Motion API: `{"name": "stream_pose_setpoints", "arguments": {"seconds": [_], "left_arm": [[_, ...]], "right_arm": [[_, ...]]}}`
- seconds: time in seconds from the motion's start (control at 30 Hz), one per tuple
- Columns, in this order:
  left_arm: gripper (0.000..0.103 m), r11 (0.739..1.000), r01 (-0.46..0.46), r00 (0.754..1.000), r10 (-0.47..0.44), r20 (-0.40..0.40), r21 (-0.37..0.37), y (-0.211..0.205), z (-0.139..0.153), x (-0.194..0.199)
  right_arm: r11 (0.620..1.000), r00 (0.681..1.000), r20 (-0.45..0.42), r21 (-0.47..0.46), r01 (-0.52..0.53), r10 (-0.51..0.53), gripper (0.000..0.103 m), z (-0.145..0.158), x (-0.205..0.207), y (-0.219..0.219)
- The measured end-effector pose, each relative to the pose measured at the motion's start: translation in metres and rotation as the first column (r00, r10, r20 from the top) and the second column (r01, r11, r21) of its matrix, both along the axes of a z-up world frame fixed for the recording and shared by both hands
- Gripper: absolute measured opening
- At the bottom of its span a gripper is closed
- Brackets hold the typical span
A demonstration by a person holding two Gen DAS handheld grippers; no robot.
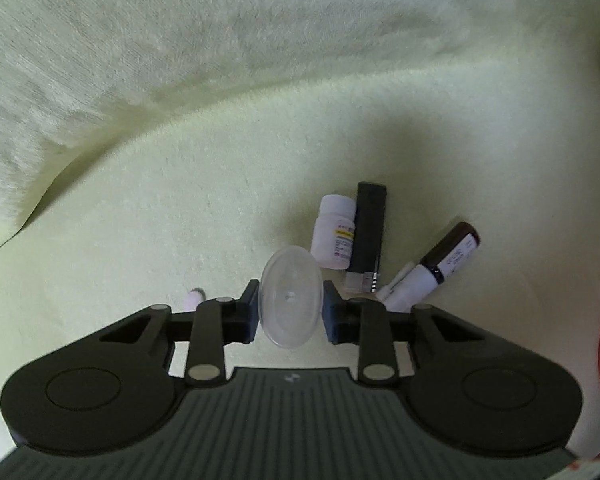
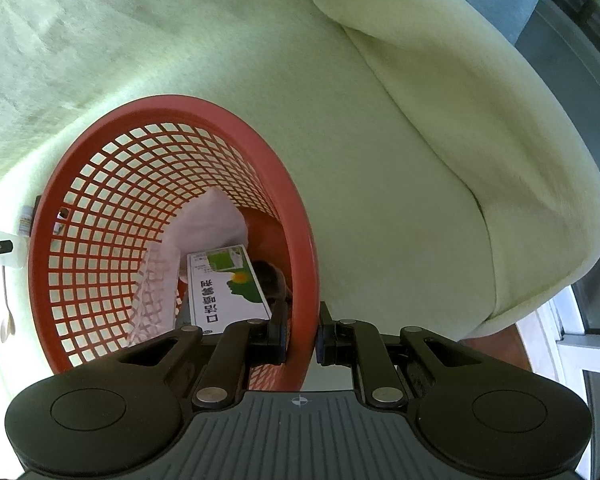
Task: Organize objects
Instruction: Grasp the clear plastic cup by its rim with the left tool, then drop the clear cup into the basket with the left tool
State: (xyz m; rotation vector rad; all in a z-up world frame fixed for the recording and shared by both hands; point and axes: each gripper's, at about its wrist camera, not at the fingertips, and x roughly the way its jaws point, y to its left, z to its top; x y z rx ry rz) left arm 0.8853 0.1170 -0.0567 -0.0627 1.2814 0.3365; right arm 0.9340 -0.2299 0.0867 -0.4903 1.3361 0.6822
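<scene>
Over sofa | L claw (image 1: 291, 312) clamps clear lid (image 1: 291, 303) | R claw (image 2: 300, 334) pinches basket rim (image 2: 305, 272)

Two close downward views, shared red basket (image 2: 172, 120).

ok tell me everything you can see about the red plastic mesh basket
The round red plastic mesh basket has a solid thick rim and lattice walls. It sits on the pale green sofa cushion. The right gripper is shut on its rim, one finger inside, one outside. Inside lie a white and green printed box, a pinkish white cloth and something dark I can't identify. Its edge also shows in the left wrist view.
</scene>
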Motion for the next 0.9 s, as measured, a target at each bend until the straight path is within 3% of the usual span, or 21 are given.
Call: {"name": "stream_pose_setpoints", "arguments": {"seconds": [0.2, 0.53, 0.7, 0.9], "left_arm": [[0.026, 1.000, -0.001, 1.000, 0.000, 0.023, 0.014, -0.025, 0.033, -0.014], [0.026, 0.997, -0.005, 1.000, 0.007, 0.024, -0.071, -0.091, 0.115, -0.036], [0.026, 0.989, 0.054, 0.996, -0.043, 0.084, -0.138, -0.135, 0.161, -0.038], [0.026, 0.966, 0.164, 0.981, -0.138, 0.137, -0.198, -0.191, 0.188, -0.029]], "right_arm": [[1.000, 1.000, 0.000, 0.008, -0.001, 0.001, 0.010, -0.001, 0.000, 0.002], [1.000, 1.000, -0.007, 0.022, -0.010, 0.010, 0.010, 0.001, 0.001, 0.000], [1.000, 1.000, -0.011, 0.020, -0.014, 0.014, 0.010, 0.001, 0.003, 0.000], [0.999, 1.000, -0.017, 0.024, -0.021, 0.022, 0.010, 0.002, 0.003, 0.001]]}}
